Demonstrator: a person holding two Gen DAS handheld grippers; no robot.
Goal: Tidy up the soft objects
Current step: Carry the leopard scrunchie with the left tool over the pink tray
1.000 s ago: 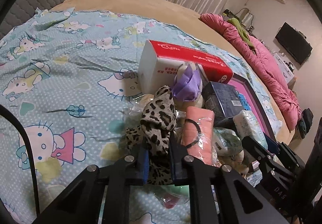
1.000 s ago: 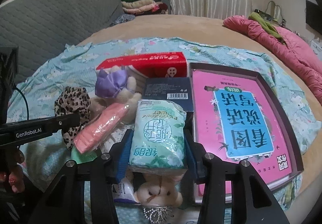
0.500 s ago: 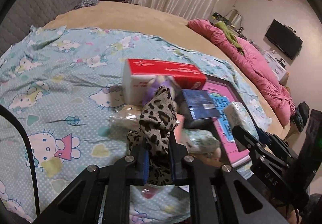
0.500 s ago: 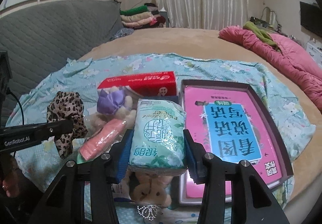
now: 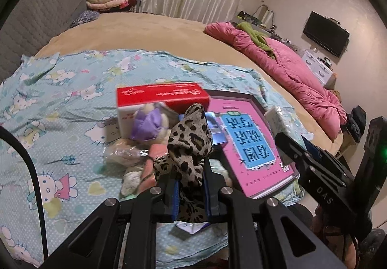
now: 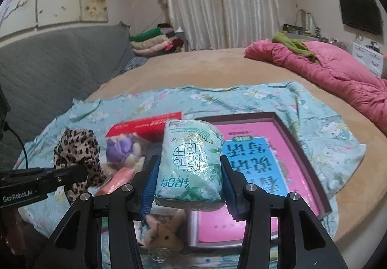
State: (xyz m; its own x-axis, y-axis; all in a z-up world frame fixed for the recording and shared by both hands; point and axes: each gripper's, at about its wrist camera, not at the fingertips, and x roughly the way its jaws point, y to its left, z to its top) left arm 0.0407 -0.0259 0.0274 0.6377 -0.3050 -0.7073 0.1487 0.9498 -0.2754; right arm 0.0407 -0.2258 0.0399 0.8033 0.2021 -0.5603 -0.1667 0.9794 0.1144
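Leopard-print cloth (image 5: 191, 145) pinched in left gripper (image 5: 191, 198); tissue pack (image 6: 191, 162) clamped in right gripper (image 6: 188, 196). Risk: slipping onto bedsheet (image 5: 60, 104).

— What's in the right gripper (image 6: 187, 186)?

— A pale green tissue pack (image 6: 189, 165), squeezed between the blue pads and lifted above the pile.

— And the other one?

— The left gripper (image 6: 79, 173) comes in from the left edge, clamped on a leopard-print cloth (image 6: 77, 148) that hangs clear of the blue sheet (image 6: 302, 104).

— What's underneath?

— A red tissue box (image 6: 142, 126), a purple-capped plush doll (image 6: 123, 150), a pink roll (image 6: 116, 180), a small plush rabbit (image 6: 162, 236) near the front edge, and a pink book (image 6: 256, 160) in a dark tray (image 6: 314, 169).
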